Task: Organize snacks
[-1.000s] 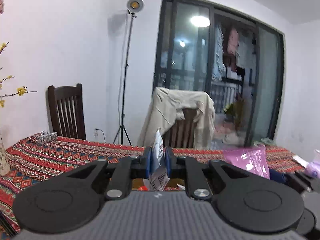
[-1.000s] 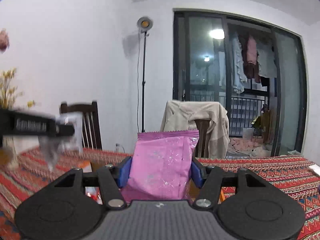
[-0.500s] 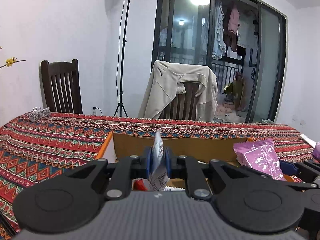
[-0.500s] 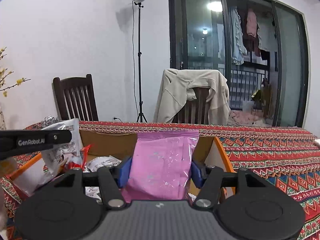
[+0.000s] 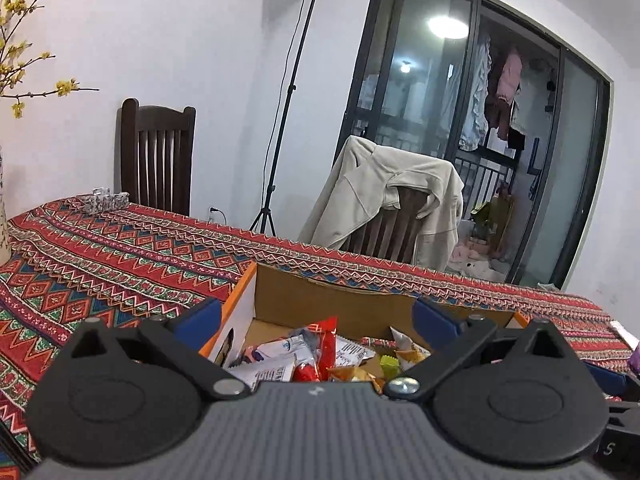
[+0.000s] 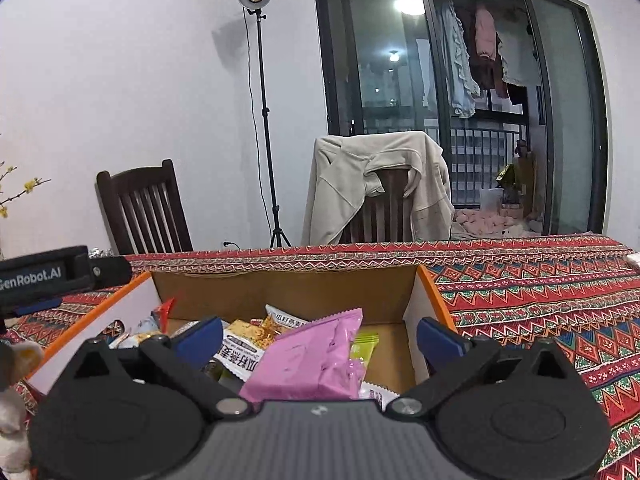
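Observation:
An open cardboard box (image 5: 332, 300) with orange edges sits on the patterned tablecloth and holds several snack packets (image 5: 304, 356). My left gripper (image 5: 316, 318) is open and empty above the box's left part. In the right wrist view the same box (image 6: 288, 290) shows a pink snack bag (image 6: 308, 360) lying loose on other packets. My right gripper (image 6: 320, 334) is open, its jaws standing wide on either side of the pink bag without touching it. The left gripper's body (image 6: 52, 274) shows at the left edge of the right wrist view.
Two dark wooden chairs stand behind the table, one (image 5: 394, 216) draped with a beige jacket, one (image 5: 154, 156) bare. A lamp tripod (image 5: 288, 100) stands by the wall. A vase with yellow-flowered branches (image 5: 24, 60) is at far left. A small silvery item (image 5: 106, 202) lies on the tablecloth (image 5: 120, 264).
Both grippers opened over the box. The left one let go of its white packet and the right one let go of the pink bag, which now lies in the box.

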A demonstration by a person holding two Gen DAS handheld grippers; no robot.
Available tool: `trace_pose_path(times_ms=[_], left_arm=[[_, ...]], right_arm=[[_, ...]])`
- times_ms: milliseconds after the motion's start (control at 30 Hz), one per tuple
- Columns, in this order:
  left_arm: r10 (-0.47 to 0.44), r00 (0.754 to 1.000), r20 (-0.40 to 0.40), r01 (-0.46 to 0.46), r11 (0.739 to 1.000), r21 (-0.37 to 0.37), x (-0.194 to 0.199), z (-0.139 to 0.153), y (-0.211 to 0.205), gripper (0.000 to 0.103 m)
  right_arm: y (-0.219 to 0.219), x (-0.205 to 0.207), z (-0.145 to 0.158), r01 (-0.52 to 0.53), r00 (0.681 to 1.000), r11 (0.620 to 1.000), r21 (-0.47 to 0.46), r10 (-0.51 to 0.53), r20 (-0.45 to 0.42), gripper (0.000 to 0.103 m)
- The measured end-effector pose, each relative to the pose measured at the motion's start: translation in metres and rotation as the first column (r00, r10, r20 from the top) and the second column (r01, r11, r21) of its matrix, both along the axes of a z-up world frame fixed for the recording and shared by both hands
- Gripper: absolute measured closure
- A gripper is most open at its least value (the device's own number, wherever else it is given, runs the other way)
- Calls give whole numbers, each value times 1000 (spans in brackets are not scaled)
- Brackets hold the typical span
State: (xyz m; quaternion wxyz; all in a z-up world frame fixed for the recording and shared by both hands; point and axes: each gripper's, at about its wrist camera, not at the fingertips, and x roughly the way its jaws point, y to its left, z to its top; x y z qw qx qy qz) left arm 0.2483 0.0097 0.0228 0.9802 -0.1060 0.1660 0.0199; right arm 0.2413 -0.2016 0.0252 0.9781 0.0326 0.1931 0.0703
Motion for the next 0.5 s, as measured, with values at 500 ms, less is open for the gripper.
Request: trace_pose_path(times_ms=[500], left_arm=[[-86,985,148,86,996,5,-61,60,3,0]], right_arm=[[-1,-46,49,25,997,999,-22,-24,70,0]])
